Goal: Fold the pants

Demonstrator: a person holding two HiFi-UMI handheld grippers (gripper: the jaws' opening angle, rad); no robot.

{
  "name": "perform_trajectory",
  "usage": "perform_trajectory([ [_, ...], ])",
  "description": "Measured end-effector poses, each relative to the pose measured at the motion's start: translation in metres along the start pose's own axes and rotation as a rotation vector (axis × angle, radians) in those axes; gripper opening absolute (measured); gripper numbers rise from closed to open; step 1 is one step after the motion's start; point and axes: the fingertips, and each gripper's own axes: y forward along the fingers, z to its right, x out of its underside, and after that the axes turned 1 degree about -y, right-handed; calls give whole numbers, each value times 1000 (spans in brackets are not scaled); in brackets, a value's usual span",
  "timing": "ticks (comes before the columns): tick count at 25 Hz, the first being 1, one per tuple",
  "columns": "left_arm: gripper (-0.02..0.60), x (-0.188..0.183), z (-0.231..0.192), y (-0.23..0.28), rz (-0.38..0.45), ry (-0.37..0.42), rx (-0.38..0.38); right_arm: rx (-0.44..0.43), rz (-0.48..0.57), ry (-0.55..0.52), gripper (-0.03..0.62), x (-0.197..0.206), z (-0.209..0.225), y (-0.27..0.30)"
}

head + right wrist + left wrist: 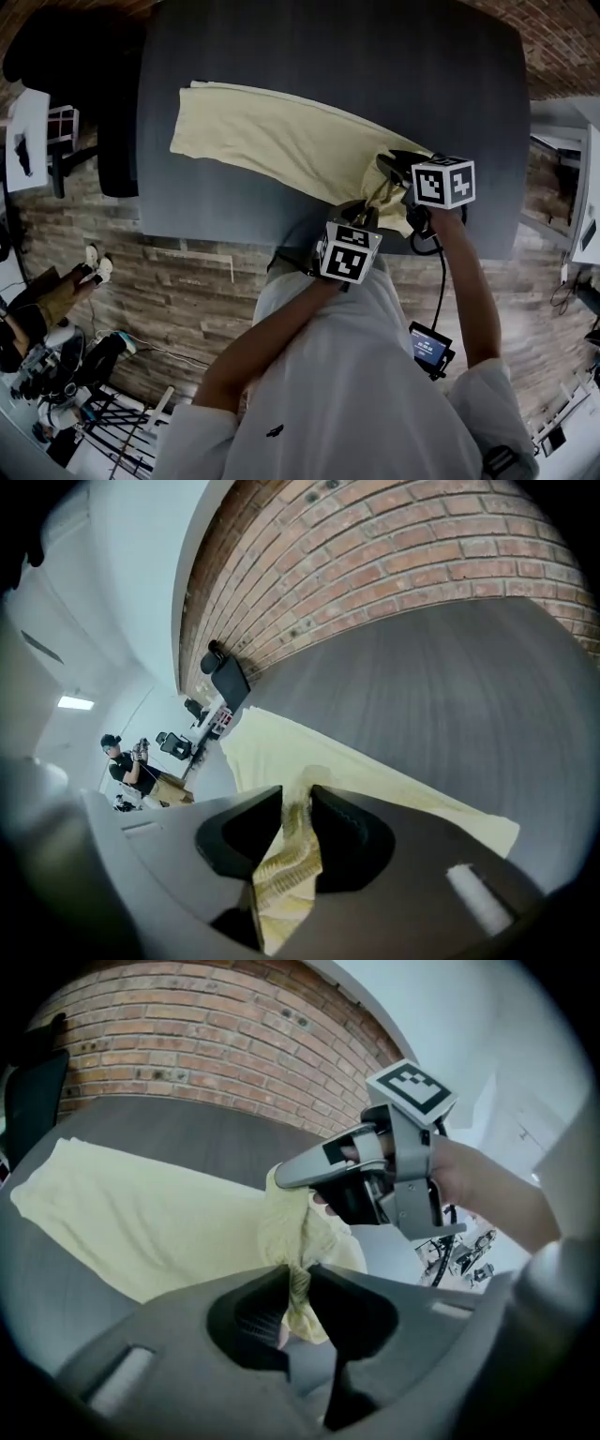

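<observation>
The only print in sight is the black-and-white square patterns on the marker cubes (442, 182). The pale yellow pants (272, 141) lie stretched across the dark tabletop (375, 56), with their near end bunched and partly hidden beneath the tools. The left gripper (298, 1274) has its fingers clamped on a gathered fold of that end. The right gripper (297, 799), close beside it, pinches the ribbed edge. Both forearms reach forward, and the tools angle downward.
</observation>
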Motion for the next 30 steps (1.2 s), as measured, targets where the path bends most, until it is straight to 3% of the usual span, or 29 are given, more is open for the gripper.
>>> perform_trajectory([
  [2, 75, 11, -17, 5, -38, -32, -36, 7, -19, -3, 146, 1, -1, 9],
  [7, 107, 23, -42, 9, -88, -7, -110, 43, 29, 2, 146, -11, 7, 0],
  [11, 159, 21, -56, 6, -80, 36, -190, 59, 55, 15, 144, -9, 18, -15],
  [16, 161, 30, -82, -2, -88, 13, -348, 90, 39, 25, 146, 16, 34, -37],
  [22, 161, 37, -98, -18, -79, 1, -436, 161, 31, 26, 147, 46, 62, -62],
  [26, 160, 29, -86, -29, -36, -7, -436, 203, 20, 15, 160, 60, 86, -77],
  [30, 160, 20, -51, -30, 3, 35, -385, 185, 4, 2, 183, 73, 98, -87],
])
